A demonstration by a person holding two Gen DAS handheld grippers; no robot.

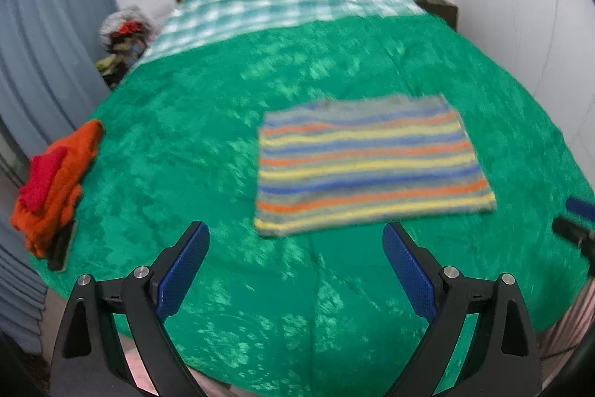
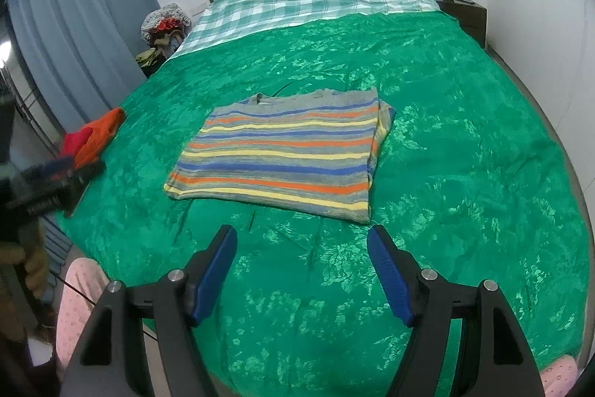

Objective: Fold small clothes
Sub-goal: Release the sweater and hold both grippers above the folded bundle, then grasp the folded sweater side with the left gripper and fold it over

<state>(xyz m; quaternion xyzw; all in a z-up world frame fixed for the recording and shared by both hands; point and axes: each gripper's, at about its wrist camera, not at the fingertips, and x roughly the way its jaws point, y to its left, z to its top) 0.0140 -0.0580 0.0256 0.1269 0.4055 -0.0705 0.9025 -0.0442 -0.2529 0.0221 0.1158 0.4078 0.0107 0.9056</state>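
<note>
At mid-bed on the green bedspread (image 2: 427,173), the striped shirt (image 2: 282,155) lies flat with sleeves tucked under, apparently ready for a further fold, at twelve o'clock just beyond the left gripper (image 1: 295,229) and right gripper (image 2: 302,233), both with fingers spread apart and empty.

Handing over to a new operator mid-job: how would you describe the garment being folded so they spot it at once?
Start from the bed with the green cover. In its middle, ahead of both open claws, lies a folded striped shirt, flat and rectangular. Unlike the plain orange and red clothes heaped at the bed's left edge, it has blue, orange, yellow and grey bands.
</note>
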